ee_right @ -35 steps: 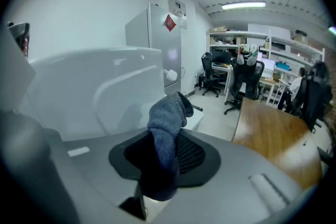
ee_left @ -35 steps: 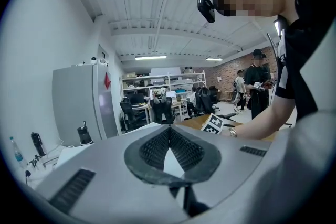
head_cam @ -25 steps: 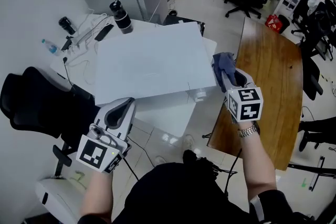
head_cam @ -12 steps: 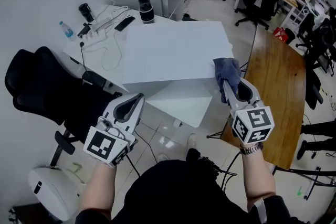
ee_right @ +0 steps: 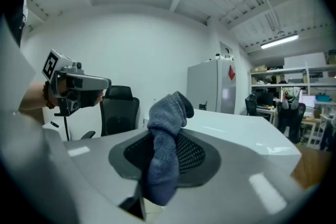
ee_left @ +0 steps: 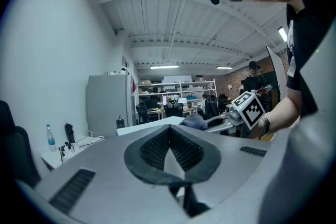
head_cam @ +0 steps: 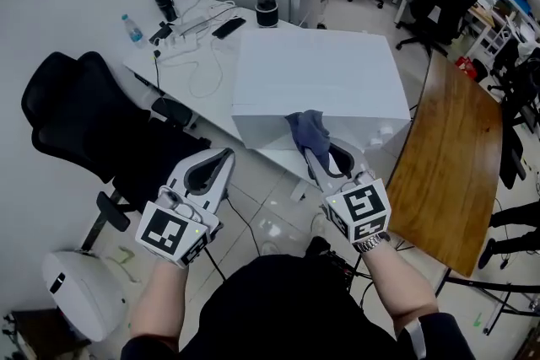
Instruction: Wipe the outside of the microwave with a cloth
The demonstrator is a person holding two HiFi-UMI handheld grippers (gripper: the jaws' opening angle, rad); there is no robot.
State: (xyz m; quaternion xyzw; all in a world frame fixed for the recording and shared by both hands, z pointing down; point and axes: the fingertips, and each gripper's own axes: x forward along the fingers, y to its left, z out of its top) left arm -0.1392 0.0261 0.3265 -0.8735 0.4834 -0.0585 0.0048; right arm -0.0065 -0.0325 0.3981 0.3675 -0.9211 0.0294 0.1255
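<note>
The microwave [head_cam: 316, 84] shows as a big white box on a white table [head_cam: 198, 88]. A blue-grey cloth [head_cam: 308, 129] is bunched in front of the box's near face, and my right gripper [head_cam: 314, 149] is shut on it. In the right gripper view the cloth [ee_right: 167, 139] sticks up out of the jaws, with the box's white top [ee_right: 241, 131] behind. My left gripper [head_cam: 221, 160] hangs lower left, off the table's edge and apart from the box, shut with nothing in it. Its pads meet at the tip in the left gripper view [ee_left: 169, 136].
A black office chair [head_cam: 76, 114] stands left of the table. Cables, a water bottle [head_cam: 131, 29] and a black flask [head_cam: 267, 0] lie at the table's far end. A wooden table [head_cam: 447, 164] is close on the right, and a white round stool [head_cam: 80, 291] at lower left.
My right gripper carried the cloth leftward, from the box's right corner to the middle of its near face. The left gripper shifted a little along the table's edge and stayed shut.
</note>
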